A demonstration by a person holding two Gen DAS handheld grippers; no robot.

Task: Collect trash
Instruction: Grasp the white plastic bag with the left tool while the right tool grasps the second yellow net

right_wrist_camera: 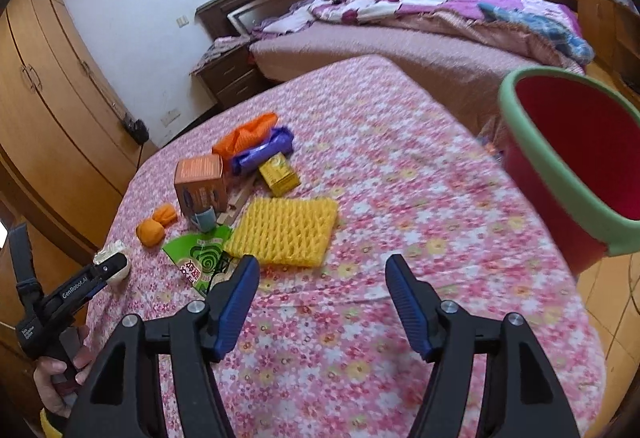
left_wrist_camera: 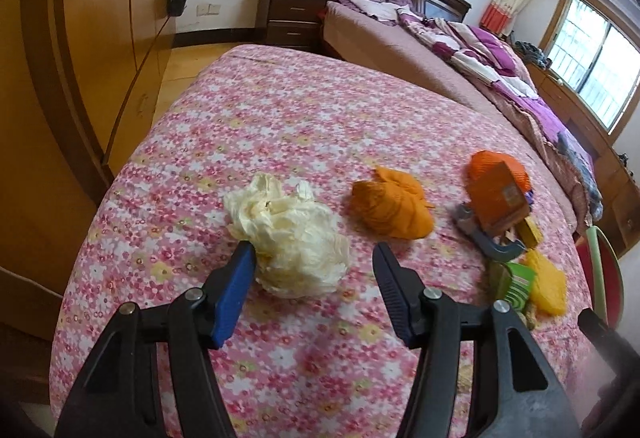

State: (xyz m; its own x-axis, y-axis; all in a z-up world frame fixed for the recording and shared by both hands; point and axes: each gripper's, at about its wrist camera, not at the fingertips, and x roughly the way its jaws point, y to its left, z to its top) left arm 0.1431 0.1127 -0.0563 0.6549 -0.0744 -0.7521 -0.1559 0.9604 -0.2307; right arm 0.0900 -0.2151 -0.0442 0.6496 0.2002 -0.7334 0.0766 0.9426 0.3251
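A crumpled cream plastic bag [left_wrist_camera: 292, 238] lies on the pink floral cloth [left_wrist_camera: 280, 110]. My left gripper [left_wrist_camera: 312, 252] stands open around it; the left pad touches the bag's edge and the right pad is apart from it. An orange crumpled wad [left_wrist_camera: 390, 206] sits just beyond. My right gripper [right_wrist_camera: 322, 262] hangs open over the cloth [right_wrist_camera: 400, 190] with nothing between its jaws. Just ahead of its left finger lie a yellow foam net [right_wrist_camera: 288, 234] and a green packet [right_wrist_camera: 200, 262]. A red bin with a green rim [right_wrist_camera: 560, 166] stands at the table's right edge.
More litter is heaped behind: an orange box [right_wrist_camera: 200, 180], a blue-grey cup [right_wrist_camera: 205, 219], a yellow box [right_wrist_camera: 280, 174], a purple wrapper [right_wrist_camera: 262, 154] and an orange net [right_wrist_camera: 246, 134]. A bed [right_wrist_camera: 420, 38] lies beyond and wardrobes [left_wrist_camera: 100, 38] stand left. A hand [right_wrist_camera: 56, 378] holds the left gripper.
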